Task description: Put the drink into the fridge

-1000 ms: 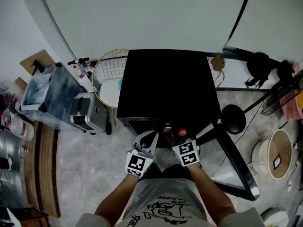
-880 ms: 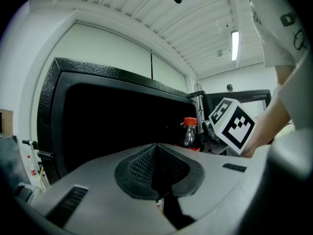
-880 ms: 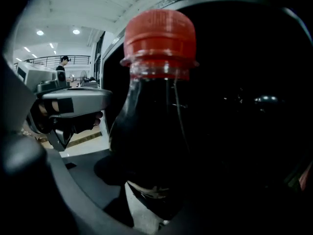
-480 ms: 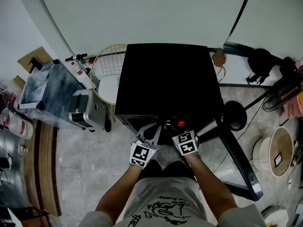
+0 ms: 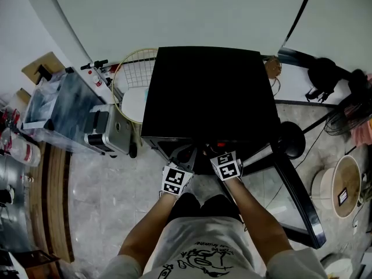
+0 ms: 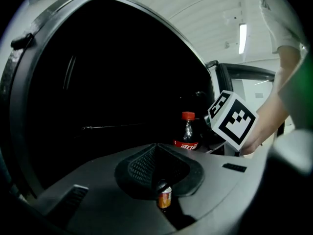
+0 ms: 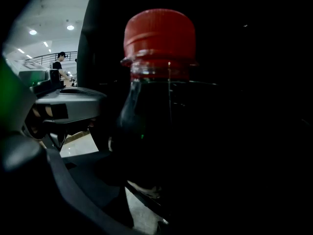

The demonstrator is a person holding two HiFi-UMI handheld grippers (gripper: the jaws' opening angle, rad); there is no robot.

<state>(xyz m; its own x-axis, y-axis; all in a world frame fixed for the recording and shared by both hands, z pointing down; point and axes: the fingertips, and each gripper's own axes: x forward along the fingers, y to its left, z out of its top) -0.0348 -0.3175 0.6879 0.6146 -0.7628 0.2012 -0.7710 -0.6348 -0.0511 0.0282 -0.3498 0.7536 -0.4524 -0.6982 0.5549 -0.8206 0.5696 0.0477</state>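
Note:
A dark cola bottle with a red cap (image 7: 159, 38) and red label fills the right gripper view, with my right gripper (image 5: 218, 151) shut on it. From the left gripper view the bottle (image 6: 187, 136) stands upright at the mouth of the open black fridge (image 5: 209, 92), beside the right gripper's marker cube (image 6: 232, 119). The fridge's inside is dark, and a thin wire shelf (image 6: 112, 127) shows in it. My left gripper (image 6: 157, 147) is just left of the bottle, level, its jaws together with nothing in them. From the head view the fridge top hides most of the bottle.
The fridge's glass door (image 5: 290, 190) hangs open on the right. A grey case (image 5: 110, 133), a clear bin (image 5: 58, 112) and a wire basket (image 5: 132, 77) stand to the left. A black stool (image 5: 289, 139) and a round wooden tub (image 5: 340, 193) are to the right.
Both grippers have sunk and moved in toward the fridge's front opening. The bottle's red cap, plain to see a second ago, is now mostly under the fridge's top edge.

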